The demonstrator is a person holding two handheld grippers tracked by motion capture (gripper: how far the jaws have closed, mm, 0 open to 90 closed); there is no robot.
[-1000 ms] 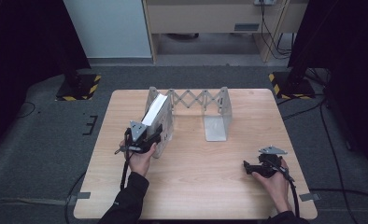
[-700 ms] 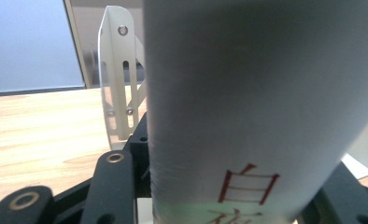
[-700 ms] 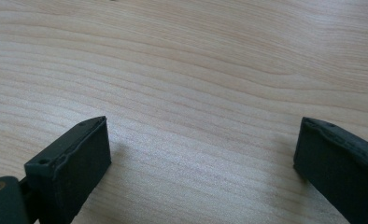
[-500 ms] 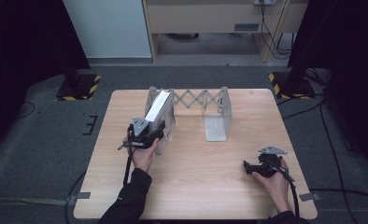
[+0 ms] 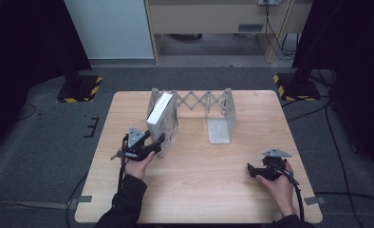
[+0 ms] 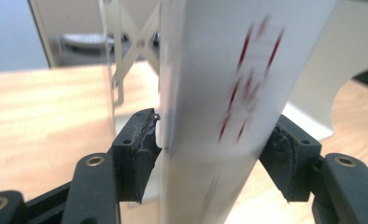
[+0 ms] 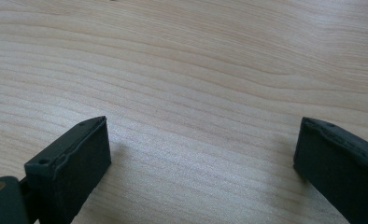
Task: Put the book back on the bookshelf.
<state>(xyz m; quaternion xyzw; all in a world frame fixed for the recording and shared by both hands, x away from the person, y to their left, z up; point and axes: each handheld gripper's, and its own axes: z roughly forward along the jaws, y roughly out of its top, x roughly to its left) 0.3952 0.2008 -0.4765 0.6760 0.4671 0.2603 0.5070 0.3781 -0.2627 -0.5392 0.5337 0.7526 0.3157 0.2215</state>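
Note:
A white book [image 5: 160, 118] stands on end at the left end of an expanding metal book rack [image 5: 201, 101], leaning on its left plate. My left gripper [image 5: 162, 140] reaches in from the near side with the book's lower edge between its jaws. In the left gripper view the book [image 6: 219, 93] has red markings, and a thin gap shows between it and the left pad [image 6: 142, 144]. The jaws have just been opening. My right gripper [image 5: 250, 170] rests open near the table's front right, with bare wood between its pads [image 7: 74, 163].
The rack's right plate [image 5: 221, 123] stands upright mid-table with its flat foot toward me. The wooden table [image 5: 204, 190] is bare in front. Black stands with striped bases sit on the floor off the far corners.
My left hand has sunk slightly and shifted toward the table's front, and its jaws have spread off the book. The book now stands lower in the rack. The right hand has kept still.

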